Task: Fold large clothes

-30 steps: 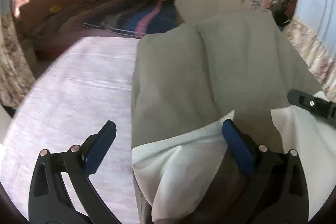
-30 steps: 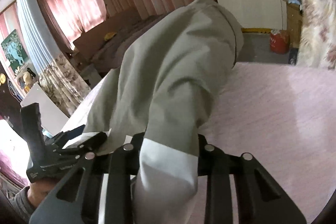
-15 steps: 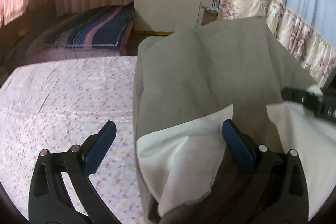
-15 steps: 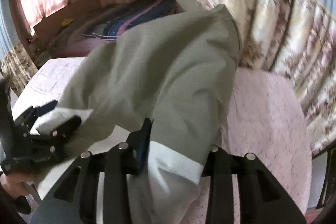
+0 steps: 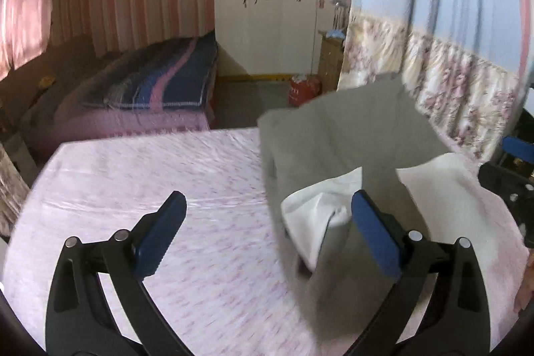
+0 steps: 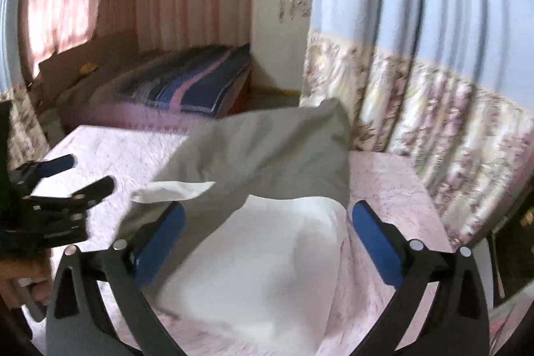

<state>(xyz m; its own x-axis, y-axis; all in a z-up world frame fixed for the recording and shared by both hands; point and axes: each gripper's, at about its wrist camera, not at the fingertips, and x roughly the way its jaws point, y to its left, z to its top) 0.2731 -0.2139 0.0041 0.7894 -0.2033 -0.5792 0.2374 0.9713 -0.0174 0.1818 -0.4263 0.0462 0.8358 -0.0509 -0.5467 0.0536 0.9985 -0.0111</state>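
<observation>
A grey garment with white cuffs (image 5: 337,139) lies on the pink floral bed cover (image 5: 150,175), bunched toward the right side. My left gripper (image 5: 267,222) is open; one white cuff (image 5: 317,216) lies just inside its right finger, not pinched. In the right wrist view the garment (image 6: 267,149) spreads ahead, and its white part (image 6: 283,242) lies between the fingers of my open right gripper (image 6: 267,232). The left gripper also shows at the left of the right wrist view (image 6: 56,199), open. The right gripper's edge shows at the right of the left wrist view (image 5: 510,186).
A second bed with a striped blue and pink blanket (image 5: 160,82) stands beyond. A white wardrobe (image 5: 280,5) and a red object (image 5: 303,89) are at the back. Floral and blue curtains (image 6: 434,105) hang close along the right side of the bed.
Both grippers have swung the garment down and to the right onto the bed. The right gripper, shut on the cloth before, is now open. The garment has dropped lower and flatter.
</observation>
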